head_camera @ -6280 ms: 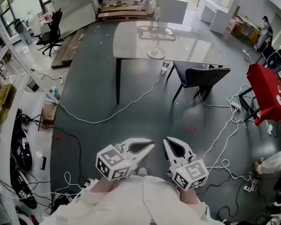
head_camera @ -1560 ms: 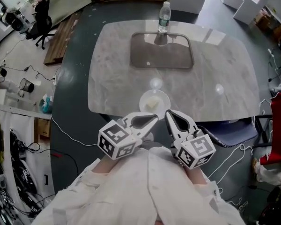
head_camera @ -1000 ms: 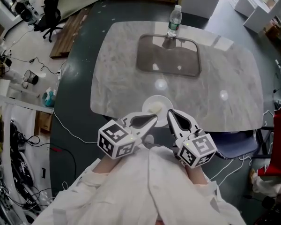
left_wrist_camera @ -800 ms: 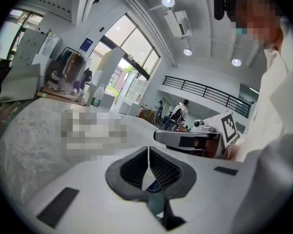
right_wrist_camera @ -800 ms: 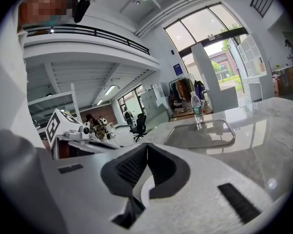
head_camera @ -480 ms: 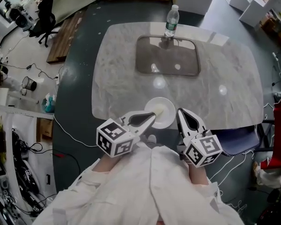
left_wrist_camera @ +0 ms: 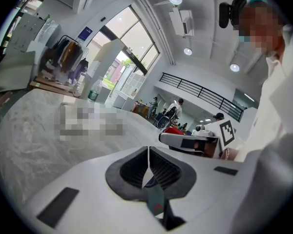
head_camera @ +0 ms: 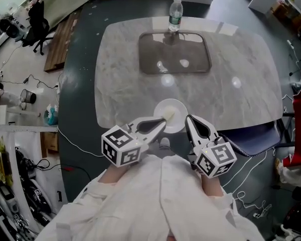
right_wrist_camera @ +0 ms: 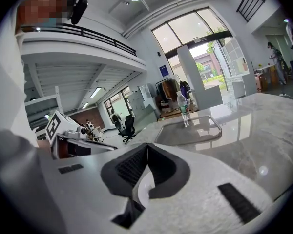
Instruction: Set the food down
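The tabletop (head_camera: 241,59) lies bare to the left and right of the plate (head_camera: 178,109) at its near edge, and between that plate and the tray (head_camera: 174,52) farther back. Toward the far edge, the tray and the upright bottle (head_camera: 175,14) at its far rim stand in the way. A chair (head_camera: 256,139) sits under the near right edge.

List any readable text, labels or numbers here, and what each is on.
No text is legible.
water bottle label: too small to read.
blue wall sign: too small to read.
left hand-held gripper, right hand-held gripper: square markers only, no words.
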`<state>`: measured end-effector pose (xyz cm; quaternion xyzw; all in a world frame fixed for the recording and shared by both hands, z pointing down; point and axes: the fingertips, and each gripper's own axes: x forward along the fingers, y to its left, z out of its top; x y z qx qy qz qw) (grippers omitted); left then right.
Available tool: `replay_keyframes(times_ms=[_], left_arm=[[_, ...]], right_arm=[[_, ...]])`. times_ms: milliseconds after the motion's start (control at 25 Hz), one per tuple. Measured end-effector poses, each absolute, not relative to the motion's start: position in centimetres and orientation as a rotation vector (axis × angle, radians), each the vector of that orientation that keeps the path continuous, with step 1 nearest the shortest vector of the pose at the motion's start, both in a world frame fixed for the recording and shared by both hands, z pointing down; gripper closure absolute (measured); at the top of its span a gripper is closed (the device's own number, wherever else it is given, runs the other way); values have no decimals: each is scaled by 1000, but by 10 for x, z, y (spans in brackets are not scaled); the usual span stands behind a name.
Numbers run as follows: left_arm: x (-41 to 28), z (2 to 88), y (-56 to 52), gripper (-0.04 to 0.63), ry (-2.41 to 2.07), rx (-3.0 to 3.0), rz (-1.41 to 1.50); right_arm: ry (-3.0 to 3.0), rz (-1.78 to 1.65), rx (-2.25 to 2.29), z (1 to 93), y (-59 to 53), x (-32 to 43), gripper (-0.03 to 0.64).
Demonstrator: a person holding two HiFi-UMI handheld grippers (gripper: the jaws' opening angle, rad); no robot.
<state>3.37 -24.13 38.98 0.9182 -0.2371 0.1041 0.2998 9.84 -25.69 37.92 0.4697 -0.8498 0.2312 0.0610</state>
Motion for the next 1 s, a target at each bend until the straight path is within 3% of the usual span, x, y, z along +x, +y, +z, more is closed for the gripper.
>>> replay_keyframes(times_ms=[1000], left_arm=[[19,478,-242,574,-617,2225,462]], right_arm=[[-2384,894,1313,459,-241,86,614]])
